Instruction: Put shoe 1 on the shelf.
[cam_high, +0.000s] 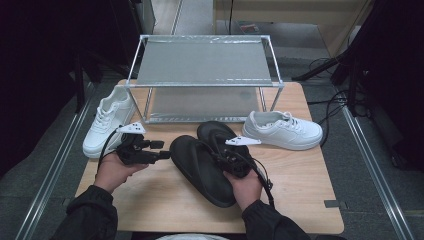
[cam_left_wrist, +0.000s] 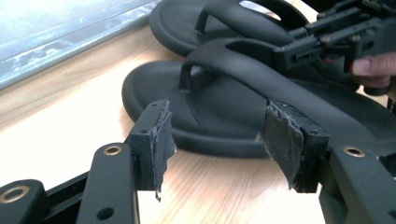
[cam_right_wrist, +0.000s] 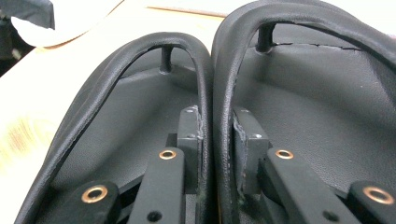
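Two black flip-flops lie side by side on the wooden table, the nearer one (cam_high: 200, 170) and the farther one (cam_high: 215, 132). My right gripper (cam_high: 232, 161) reaches in from their heel end. In the right gripper view it (cam_right_wrist: 215, 126) is shut on the two inner straps, the left strap (cam_right_wrist: 201, 84) and the right strap (cam_right_wrist: 223, 74), pinched together between its pads. My left gripper (cam_high: 162, 150) is held level at the left, just off the side of the nearer flip-flop (cam_left_wrist: 224, 112). Its jaws (cam_left_wrist: 219, 135) stand open with nothing between them.
A white sneaker (cam_high: 107, 127) lies at the table's left and another white sneaker (cam_high: 282, 131) at the right. A two-tier metal shoe rack (cam_high: 204, 62) stands at the back. Bare wooden tabletop (cam_high: 165, 200) lies in front of the flip-flops.
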